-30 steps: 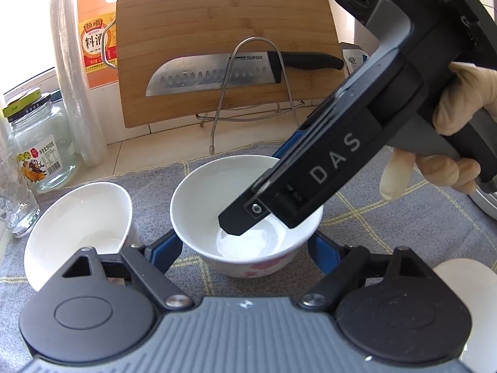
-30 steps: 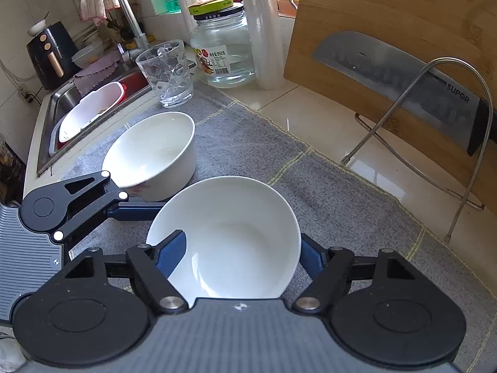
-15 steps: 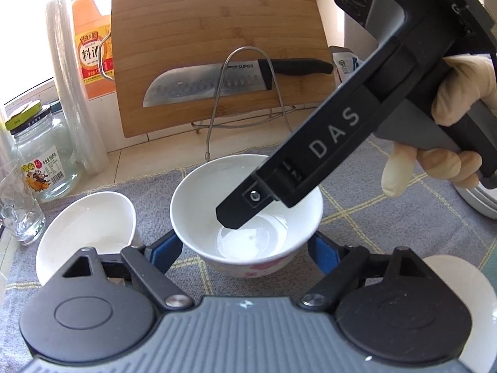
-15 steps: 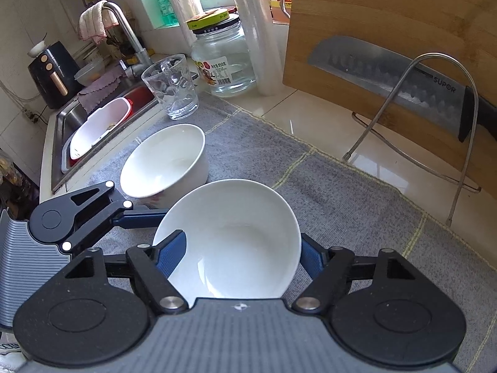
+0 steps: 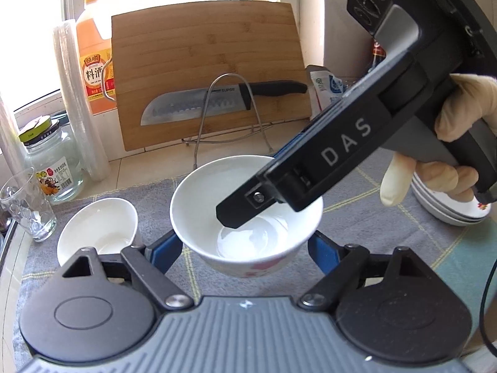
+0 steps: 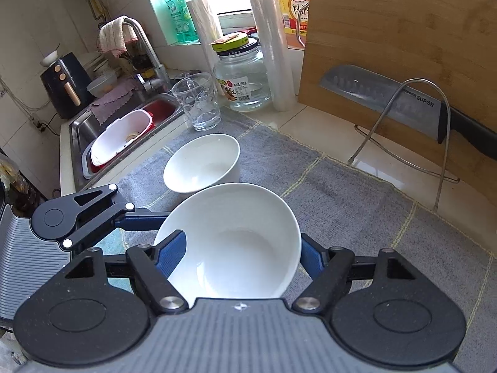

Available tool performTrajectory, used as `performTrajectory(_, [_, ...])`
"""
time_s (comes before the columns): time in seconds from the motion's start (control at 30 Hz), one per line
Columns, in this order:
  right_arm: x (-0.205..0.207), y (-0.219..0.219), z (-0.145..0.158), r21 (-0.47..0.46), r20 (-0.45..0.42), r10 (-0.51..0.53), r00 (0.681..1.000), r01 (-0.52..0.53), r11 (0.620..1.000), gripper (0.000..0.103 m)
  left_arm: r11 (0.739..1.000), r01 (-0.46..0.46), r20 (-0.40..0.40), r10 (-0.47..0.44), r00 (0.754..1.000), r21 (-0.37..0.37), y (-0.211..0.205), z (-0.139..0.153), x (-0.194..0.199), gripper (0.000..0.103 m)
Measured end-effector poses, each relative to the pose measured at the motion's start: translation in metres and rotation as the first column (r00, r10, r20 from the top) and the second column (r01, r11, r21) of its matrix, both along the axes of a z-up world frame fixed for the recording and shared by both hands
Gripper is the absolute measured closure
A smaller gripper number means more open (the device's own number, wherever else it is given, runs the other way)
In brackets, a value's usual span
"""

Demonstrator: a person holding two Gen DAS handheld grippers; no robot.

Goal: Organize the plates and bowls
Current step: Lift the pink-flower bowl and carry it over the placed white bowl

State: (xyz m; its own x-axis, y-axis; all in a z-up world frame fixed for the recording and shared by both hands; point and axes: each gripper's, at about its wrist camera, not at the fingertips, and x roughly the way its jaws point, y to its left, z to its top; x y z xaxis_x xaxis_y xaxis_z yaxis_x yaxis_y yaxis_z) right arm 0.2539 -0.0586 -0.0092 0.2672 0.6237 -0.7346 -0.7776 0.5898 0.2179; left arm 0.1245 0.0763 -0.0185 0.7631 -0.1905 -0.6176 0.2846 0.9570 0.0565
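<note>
A white bowl (image 5: 248,186) with a pink pattern near its foot hangs above the grey cloth (image 5: 372,217), held from two sides. My left gripper (image 5: 245,253) is shut on it, with a blue pad against each outer side. My right gripper (image 6: 240,258) is also shut on this bowl (image 6: 236,242). Its left pad lies inside the rim and its right pad outside. In the left wrist view one right finger (image 5: 248,208) reaches down into the bowl. A second white bowl (image 5: 96,230) (image 6: 202,161) stands on the cloth to the left.
Stacked plates (image 5: 447,211) sit at the cloth's right edge. A drinking glass (image 6: 198,105) and a glass jar (image 6: 242,80) stand beside the sink (image 6: 124,124). At the back are a bamboo cutting board (image 5: 205,62), a knife (image 5: 202,105) and a wire rack (image 5: 230,118).
Both grippers have risen together with the bowl, which now hangs higher above the cloth. The second bowl looks smaller and farther, and the stacked plates have come into view on the right.
</note>
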Motion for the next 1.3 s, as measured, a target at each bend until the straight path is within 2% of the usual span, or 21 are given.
performTrajectory(0.3, [-0.040, -0.024, 0.009, 0.002, 0.020, -0.033, 0.999, 0.033, 0.999, 0.021, 0.998, 0.055, 0.012, -0.055, 0.998, -0.004, -0.014, 0.005, -0.030, 0.016])
performTrajectory(0.63, [-0.078, -0.051, 0.002, 0.006, 0.008, -0.102, 0.995, 0.102, 0.995, 0.021, 0.991, 0.137, -0.009, -0.137, 0.991, 0.005, -0.032, 0.000, -0.059, 0.016])
performTrajectory(0.93, [-0.096, -0.063, -0.002, -0.008, 0.005, -0.149, 0.989, 0.149, 0.989, 0.021, 0.983, 0.184, -0.025, -0.184, 0.983, 0.001, -0.042, -0.006, -0.071, 0.016])
performTrajectory(1.3, [-0.103, -0.068, -0.015, -0.029, -0.023, -0.158, 0.987, 0.157, 0.987, 0.021, 0.979, 0.202, -0.068, -0.202, 0.977, 0.000, -0.048, -0.015, -0.074, 0.016])
